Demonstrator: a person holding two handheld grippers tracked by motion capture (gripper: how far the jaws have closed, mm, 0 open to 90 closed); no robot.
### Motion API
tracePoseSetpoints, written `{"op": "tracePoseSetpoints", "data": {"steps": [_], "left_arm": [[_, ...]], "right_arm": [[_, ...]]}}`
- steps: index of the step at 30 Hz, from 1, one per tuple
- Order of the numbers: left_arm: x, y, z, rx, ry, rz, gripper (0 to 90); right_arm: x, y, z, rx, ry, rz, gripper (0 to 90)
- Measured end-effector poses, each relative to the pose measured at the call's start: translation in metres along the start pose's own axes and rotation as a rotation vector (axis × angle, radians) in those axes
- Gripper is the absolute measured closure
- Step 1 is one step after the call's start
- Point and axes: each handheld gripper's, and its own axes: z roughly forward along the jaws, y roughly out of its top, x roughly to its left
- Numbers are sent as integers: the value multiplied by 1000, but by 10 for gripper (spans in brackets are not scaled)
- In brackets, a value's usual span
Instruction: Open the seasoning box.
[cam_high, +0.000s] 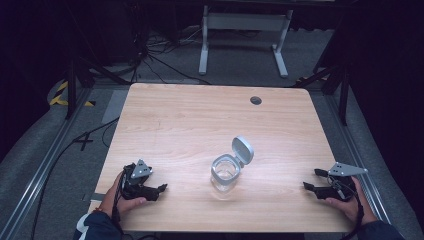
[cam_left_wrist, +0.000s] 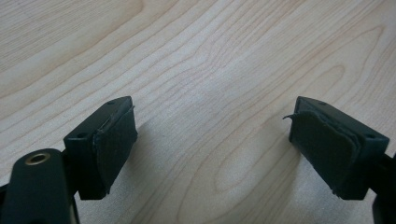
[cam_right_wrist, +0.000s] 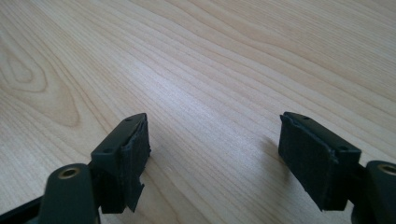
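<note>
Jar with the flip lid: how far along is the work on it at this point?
Done: the jar stands upright mid-table with its lid flipped open. In hand: nothing; the left claw and right claw rest open on the table, apart from the jar. Left: any grasp or closing, none begun.

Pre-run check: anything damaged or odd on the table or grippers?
Pads fraying: left gripper pad curls at its top edge; right gripper pad is ragged. Jar upright, flip lid open, no spill seen.

Clear glass jar (cam_high: 225, 173) stands upright mid-table, hinged lid open
</note>
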Motion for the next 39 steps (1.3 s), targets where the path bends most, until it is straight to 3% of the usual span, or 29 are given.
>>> {"op": "tracePoseSetpoints", "data": {"steps": [5, 18, 20, 21, 25, 26, 27, 39], "left_arm": [[-1, 0, 0, -2, -5, -15, 150], [0, 0, 0, -3, 1, -1, 150], [-1, 0, 0, -2, -6, -14, 150], [0, 0, 0, 0, 0, 0, 150], [-1, 0, 0, -3, -5, -14, 150], [0, 0, 0, -3, 3, 3, 150], [-1, 0, 0, -2, -5, -15, 150], [0, 0, 0, -4, -2, -8, 150]], "right_arm": [[0, 0, -1, 4, -2, 3, 248], [0, -1, -1, 4, -6, 7, 233], [0, -1, -1, 4, -6, 6, 233], [0, -1, -1, 3, -5, 8, 234], [0, -1, -1, 3, -5, 10, 234], [1, -1, -1, 2, -4, 12, 234], [0, -1, -1, 3, -5, 8, 233], [0, -1, -1, 4, -6, 7, 233]]}}
